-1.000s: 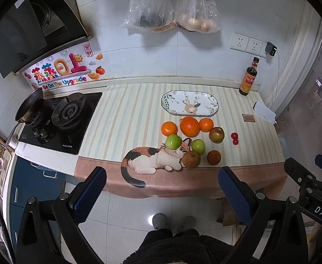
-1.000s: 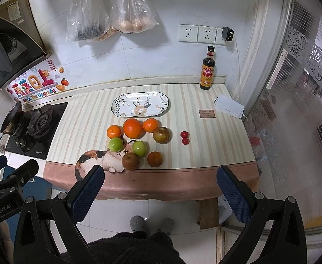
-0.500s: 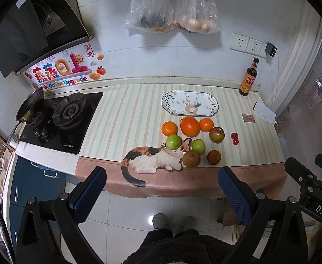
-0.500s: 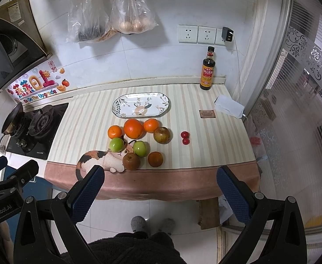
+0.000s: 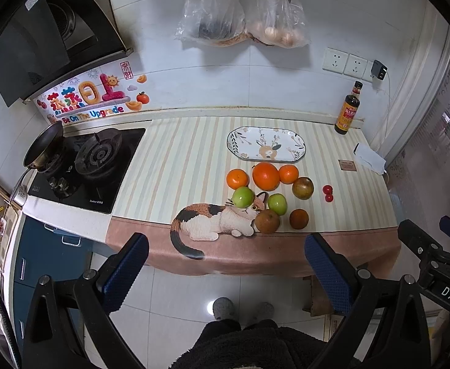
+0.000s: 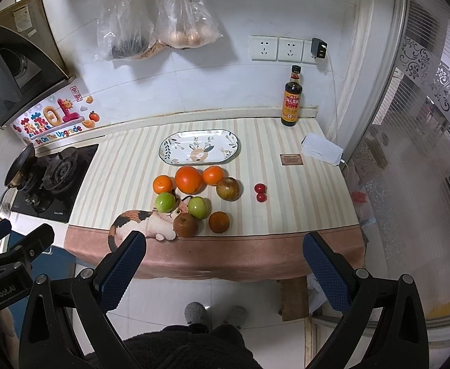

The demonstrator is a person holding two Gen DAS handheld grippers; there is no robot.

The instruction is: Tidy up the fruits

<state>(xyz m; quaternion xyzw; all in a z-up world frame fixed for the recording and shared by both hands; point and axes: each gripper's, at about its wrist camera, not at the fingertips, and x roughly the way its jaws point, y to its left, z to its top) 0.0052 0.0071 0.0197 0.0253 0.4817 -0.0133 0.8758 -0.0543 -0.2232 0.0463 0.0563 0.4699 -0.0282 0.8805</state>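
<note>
A cluster of fruit lies on the striped counter mat: a large orange (image 5: pixel 265 176) (image 6: pixel 189 179), two small oranges, two green apples (image 5: pixel 242 197) (image 6: pixel 165 202), brown fruits (image 5: pixel 267 221) (image 6: pixel 185 225) and two cherry tomatoes (image 5: pixel 328 193) (image 6: pixel 260 192). An empty oval patterned plate (image 5: pixel 266 144) (image 6: pixel 199 147) sits just behind them. My left gripper (image 5: pixel 225 270) and right gripper (image 6: pixel 225 267) are both open and empty, held high and back from the counter's front edge, above the floor.
A gas stove (image 5: pixel 92 166) with a pan (image 5: pixel 42 144) is at the left. A soy sauce bottle (image 6: pixel 292 101), a folded tissue (image 6: pixel 321 148) and a small card (image 6: pixel 291 159) stand at the back right. Plastic bags (image 6: pixel 157 15) hang on the wall. A glass door is on the right.
</note>
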